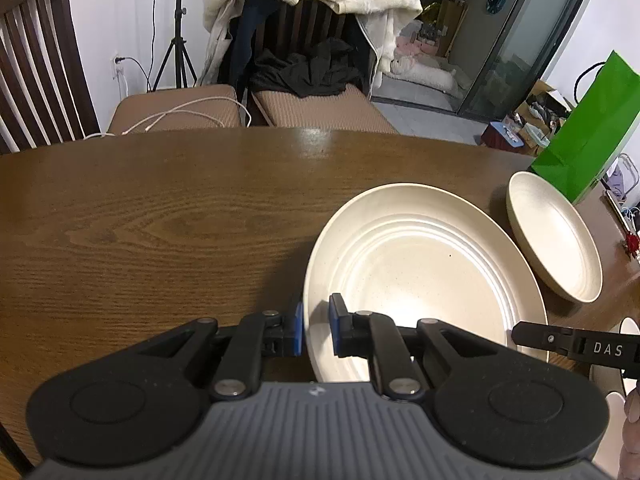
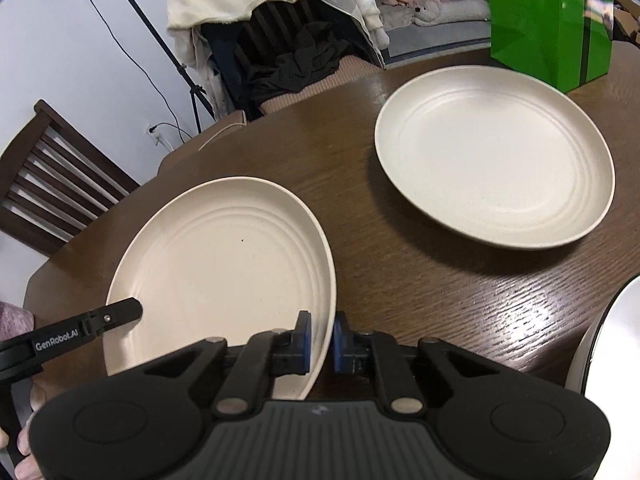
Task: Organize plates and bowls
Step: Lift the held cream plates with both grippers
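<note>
Both grippers, left (image 1: pixel 316 330) and right (image 2: pixel 321 342), clamp 1 near plate (image 2: pixel 224 276); 2nd plate (image 2: pixel 494 156) beyond, beside green bag (image 2: pixel 548 20).

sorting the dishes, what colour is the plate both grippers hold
Cream, with raised concentric rings; the held plate shows best in the right wrist view.

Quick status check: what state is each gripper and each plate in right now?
Left gripper: shut on near plate's left rim.
Right gripper: shut on near plate's right rim.
Near plate: gripped on both sides, tilted.
Far plate: flat on the table, untouched, empty.
</note>
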Motion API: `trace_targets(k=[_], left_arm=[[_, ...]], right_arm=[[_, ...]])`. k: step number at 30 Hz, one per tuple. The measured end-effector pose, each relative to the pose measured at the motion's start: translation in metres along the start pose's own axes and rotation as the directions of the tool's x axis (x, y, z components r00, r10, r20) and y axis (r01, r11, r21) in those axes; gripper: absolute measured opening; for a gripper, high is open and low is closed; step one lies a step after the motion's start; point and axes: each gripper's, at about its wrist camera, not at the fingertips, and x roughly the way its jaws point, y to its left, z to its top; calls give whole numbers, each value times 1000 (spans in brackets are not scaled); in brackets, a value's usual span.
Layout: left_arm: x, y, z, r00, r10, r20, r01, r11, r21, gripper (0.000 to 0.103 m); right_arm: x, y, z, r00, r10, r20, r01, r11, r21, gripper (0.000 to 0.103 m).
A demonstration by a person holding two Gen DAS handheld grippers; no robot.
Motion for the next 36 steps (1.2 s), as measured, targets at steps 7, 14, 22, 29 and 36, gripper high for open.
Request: trace_targets(k=[7, 14, 22, 29, 36], left_arm=[[-14, -1, 4, 1000, -3, 27, 2, 1000, 5, 13], [-32, -3, 10, 999, 3, 51, -4, 1000, 11, 13], [-59, -4, 9, 997, 11, 75, -12, 1000, 14, 13], [-87, -7, 6, 996, 21, 91, -23, 999, 25, 13], [-115, -14, -4, 994, 37, 104, -42, 998, 49, 13]], right_arm=[[-12, 4, 4, 1000, 7, 29, -6, 1000, -7, 10], [-28, 11, 8, 998, 19, 52, -18, 1000, -14, 10], [-49, 19, 5, 997, 33, 68, -32, 999, -20, 11], [-70, 26, -3, 996, 52, 79, -51, 998, -21, 11], [-94, 31, -16, 994, 69, 84, -67, 997, -24, 11]])
